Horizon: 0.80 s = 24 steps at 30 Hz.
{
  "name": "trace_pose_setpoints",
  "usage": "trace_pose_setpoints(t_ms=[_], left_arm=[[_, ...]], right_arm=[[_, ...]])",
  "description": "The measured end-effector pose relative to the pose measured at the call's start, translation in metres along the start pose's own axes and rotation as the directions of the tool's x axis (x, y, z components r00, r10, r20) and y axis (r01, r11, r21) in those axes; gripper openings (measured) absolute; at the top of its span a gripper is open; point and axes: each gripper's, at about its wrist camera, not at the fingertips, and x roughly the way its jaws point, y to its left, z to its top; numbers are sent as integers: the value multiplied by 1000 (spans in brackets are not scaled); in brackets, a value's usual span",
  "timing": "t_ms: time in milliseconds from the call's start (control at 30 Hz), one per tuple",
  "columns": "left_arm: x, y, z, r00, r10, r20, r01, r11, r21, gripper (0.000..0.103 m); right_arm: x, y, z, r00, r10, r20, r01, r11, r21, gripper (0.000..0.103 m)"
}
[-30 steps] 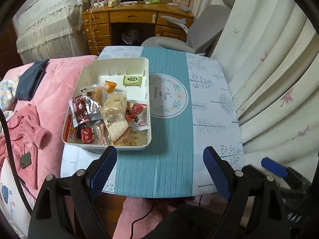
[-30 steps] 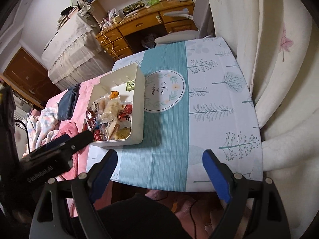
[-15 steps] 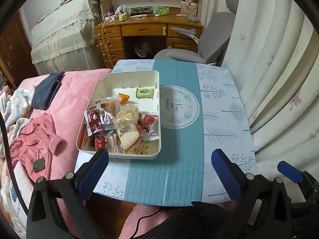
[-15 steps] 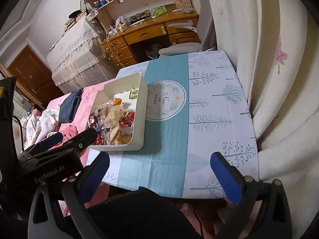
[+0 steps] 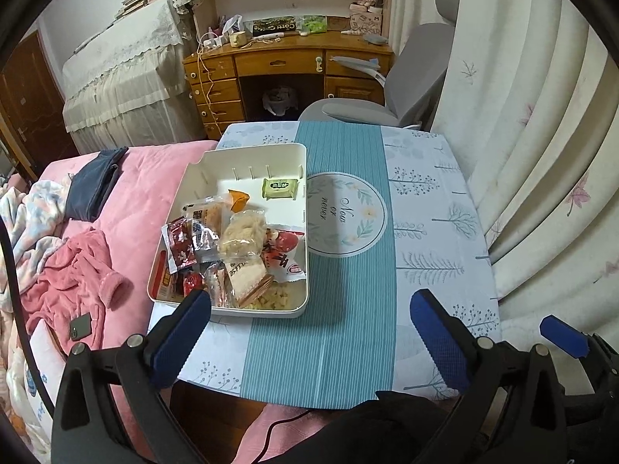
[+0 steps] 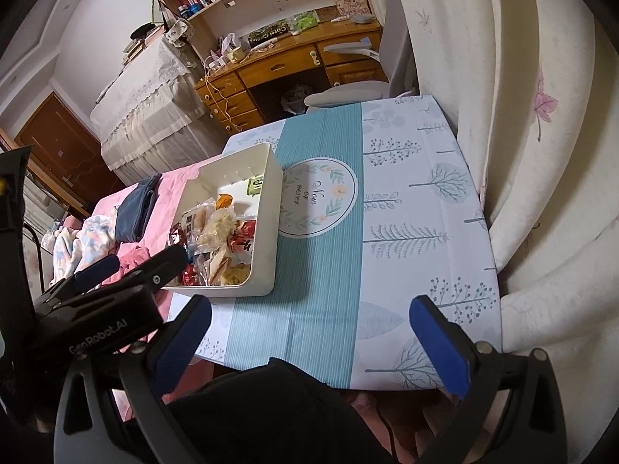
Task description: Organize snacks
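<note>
A white bin (image 5: pixel 267 152) stands on the left side of the table (image 5: pixel 348 348), which has a teal and white cloth. The bin's near half holds a pile of snack packets (image 5: pixel 232 247). A green packet (image 5: pixel 280 188) and an orange wrapper (image 5: pixel 236 199) lie apart in its far half. My left gripper (image 5: pixel 309 332) hovers open over the table's near edge, its left fingertip just in front of the bin, with nothing between the fingers. My right gripper (image 6: pixel 309 332) is open and empty too, beside it to the right. The bin (image 6: pixel 267 208) shows left of centre in the right wrist view.
A bed with a pink blanket (image 5: pixel 135 193), clothes and a phone (image 5: pixel 80 326) borders the table on the left. White curtains (image 5: pixel 541 154) hang along the right edge. A grey chair (image 5: pixel 406 89) and a wooden desk (image 5: pixel 286 65) stand beyond the far edge.
Both grippers' jaws have spread wider. Both views have tilted up a little, so more of the desk and shelves shows. The bin and snacks have not moved.
</note>
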Motion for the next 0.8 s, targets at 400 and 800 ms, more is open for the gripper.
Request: trace_pose_setpoints(t_ms=[400,800], left_arm=[[0,0,2,1000,2,2,-2,1000,1,102],[-1,2,1,1000,3,-5,-3,1000,-2,102]], right_arm=[[2,-3,1,1000,0,-11,0,1000,9,103],[4,-2,-1,1000,0,-18,0,1000,11,103]])
